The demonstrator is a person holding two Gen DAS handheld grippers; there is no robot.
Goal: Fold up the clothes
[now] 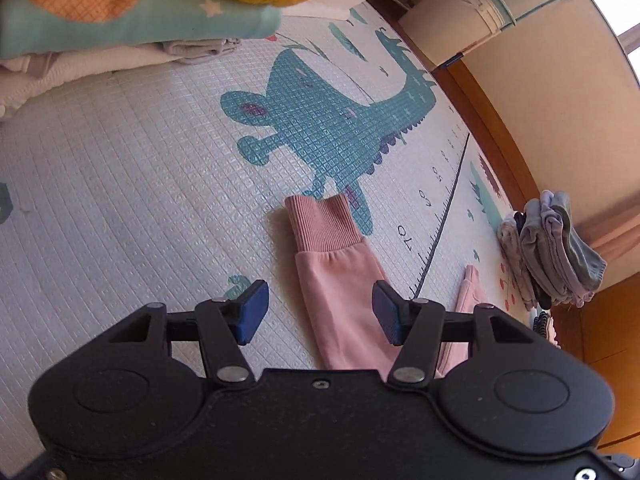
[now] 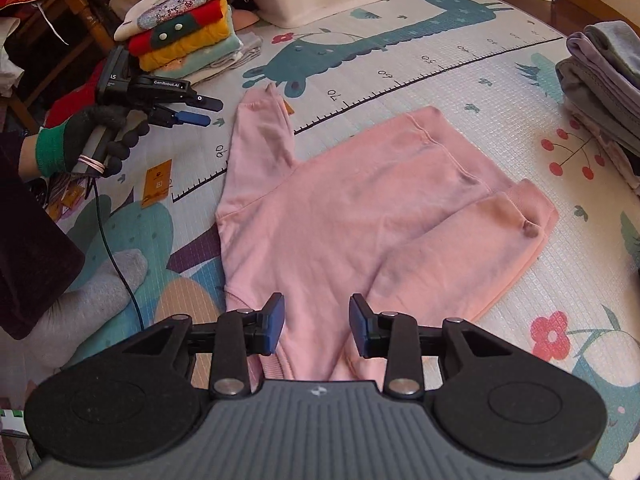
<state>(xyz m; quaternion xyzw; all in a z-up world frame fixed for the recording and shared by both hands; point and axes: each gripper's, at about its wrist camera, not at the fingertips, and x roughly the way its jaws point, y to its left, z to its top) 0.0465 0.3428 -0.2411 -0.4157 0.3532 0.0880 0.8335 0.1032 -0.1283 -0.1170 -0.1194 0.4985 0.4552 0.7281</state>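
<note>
A pink sweater [image 2: 352, 216] lies flat on the play mat [image 2: 520, 92], near the middle. One sleeve [image 1: 332, 240] stretches out toward the far edge; the other is folded across the body. The left gripper [image 1: 320, 312] hangs over that far sleeve, its fingers [image 1: 254, 312] apart and holding nothing. The right gripper [image 2: 316, 322] hangs over the sweater's near edge, fingers apart too. A stack of folded clothes [image 2: 188, 36] sits at the far left corner
</note>
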